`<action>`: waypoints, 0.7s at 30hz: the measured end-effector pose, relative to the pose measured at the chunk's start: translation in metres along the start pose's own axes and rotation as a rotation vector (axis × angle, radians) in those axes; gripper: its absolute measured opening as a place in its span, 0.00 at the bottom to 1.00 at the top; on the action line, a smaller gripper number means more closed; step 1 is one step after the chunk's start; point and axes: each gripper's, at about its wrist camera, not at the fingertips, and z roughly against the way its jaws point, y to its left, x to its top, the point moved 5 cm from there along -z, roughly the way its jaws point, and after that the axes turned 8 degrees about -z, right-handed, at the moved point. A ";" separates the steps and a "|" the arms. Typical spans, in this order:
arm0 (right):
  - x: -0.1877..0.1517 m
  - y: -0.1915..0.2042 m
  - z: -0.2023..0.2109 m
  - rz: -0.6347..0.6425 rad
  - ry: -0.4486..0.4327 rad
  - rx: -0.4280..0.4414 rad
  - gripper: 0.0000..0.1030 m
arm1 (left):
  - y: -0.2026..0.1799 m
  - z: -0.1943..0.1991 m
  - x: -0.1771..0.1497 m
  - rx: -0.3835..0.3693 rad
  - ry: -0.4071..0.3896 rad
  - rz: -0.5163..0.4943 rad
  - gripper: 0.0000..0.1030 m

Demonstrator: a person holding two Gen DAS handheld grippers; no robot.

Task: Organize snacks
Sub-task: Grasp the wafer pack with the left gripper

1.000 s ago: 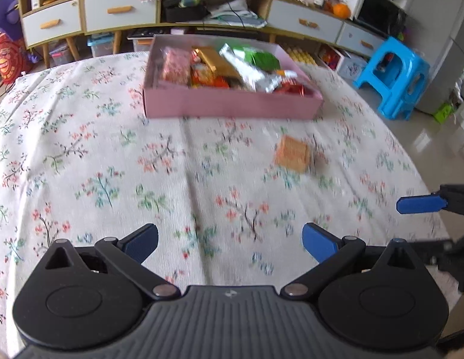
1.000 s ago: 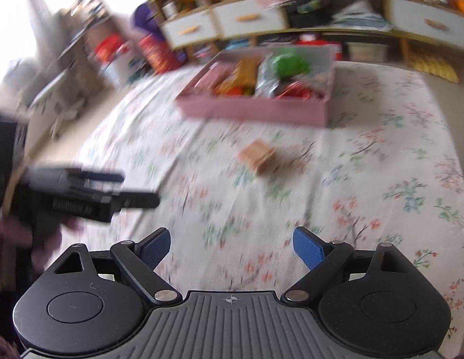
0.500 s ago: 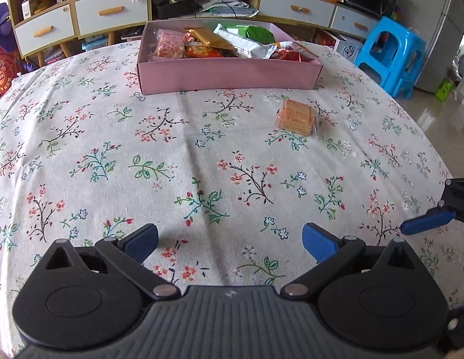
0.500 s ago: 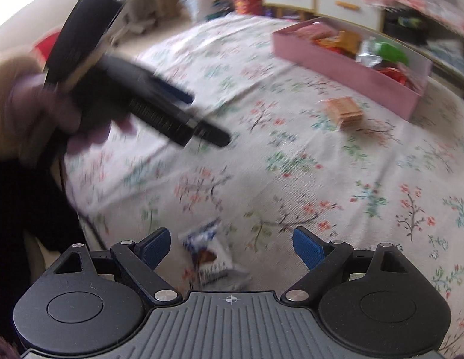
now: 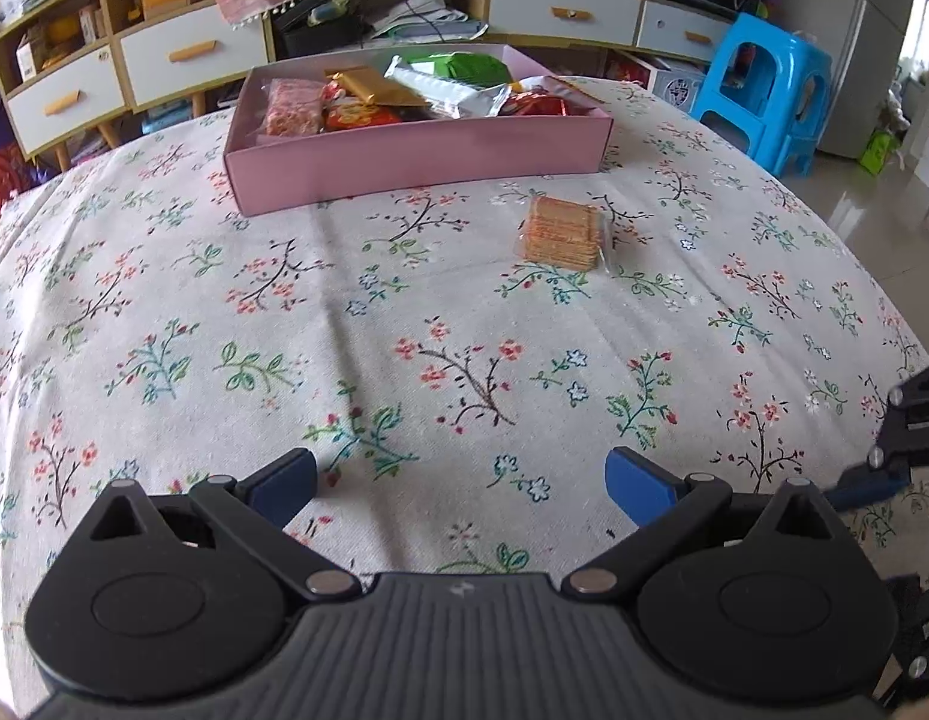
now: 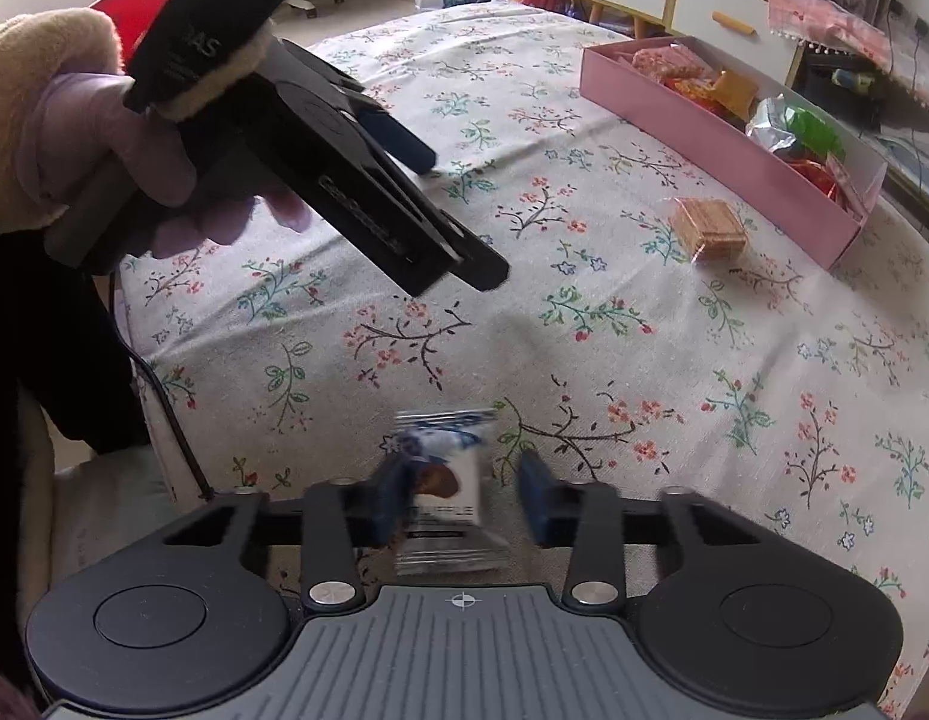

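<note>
Snack box (image 5: 416, 165) at table's (image 5: 404, 360) far side, cracker pack (image 5: 560, 231) before it, right

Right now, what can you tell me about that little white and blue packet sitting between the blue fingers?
The white and blue snack packet is a small sealed pouch, glossy like plastic film, with a brown treat pictured on its front and dark print below. It lies on the floral tablecloth at the near edge of the table, far from the pink box. The right gripper straddles it, jaws closing; whether the blurred pads press it yet is unclear.
</note>
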 end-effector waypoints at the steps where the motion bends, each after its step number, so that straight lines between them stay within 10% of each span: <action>1: 0.000 0.001 0.000 0.004 0.001 0.003 0.26 | -0.001 -0.001 0.001 0.001 -0.004 -0.004 1.00; 21: 0.010 -0.075 0.003 -0.274 0.025 -0.169 0.22 | -0.037 -0.040 0.047 -0.023 -0.122 -0.142 0.88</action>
